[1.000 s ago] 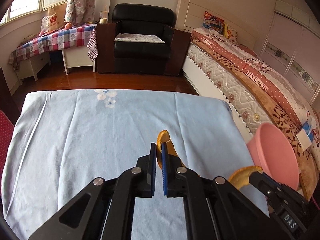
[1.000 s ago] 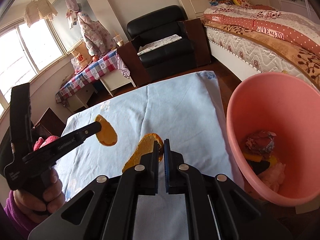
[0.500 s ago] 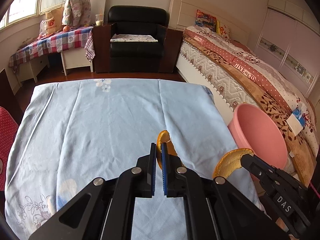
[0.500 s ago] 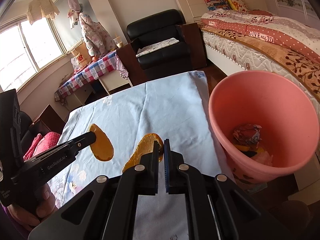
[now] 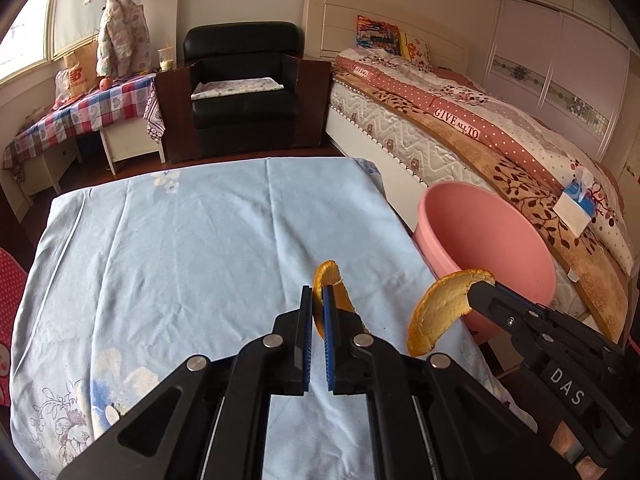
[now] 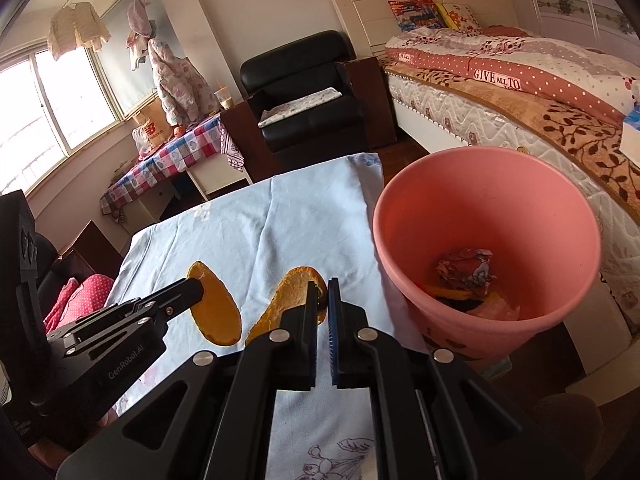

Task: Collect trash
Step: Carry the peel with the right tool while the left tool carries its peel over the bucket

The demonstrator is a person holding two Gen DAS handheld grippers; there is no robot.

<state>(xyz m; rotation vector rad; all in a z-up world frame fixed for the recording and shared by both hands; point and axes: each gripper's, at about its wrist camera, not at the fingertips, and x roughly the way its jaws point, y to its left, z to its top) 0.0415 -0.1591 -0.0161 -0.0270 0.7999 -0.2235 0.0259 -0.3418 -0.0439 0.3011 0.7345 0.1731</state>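
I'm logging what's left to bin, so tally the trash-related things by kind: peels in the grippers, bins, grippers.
Orange peels held: 2, left peel and right peel
Pink bin: 1
Grippers: 2, left gripper and right gripper
Total: 5

pink bin [image 5: 486, 240] base hidden, bin trash [image 6: 466, 270] partly unidentifiable

Pink bin [image 6: 486, 216]: smooth matt plastic. Tablecloth [image 5: 180, 248]: creased pale-blue cloth, floral print. Orange peels [image 5: 442, 308]: pithy rough inside, waxy outside. Armchair [image 5: 244, 80]: glossy black leather look. Gripper fingers [image 5: 306, 320]: matt black, blue ribbed pads.
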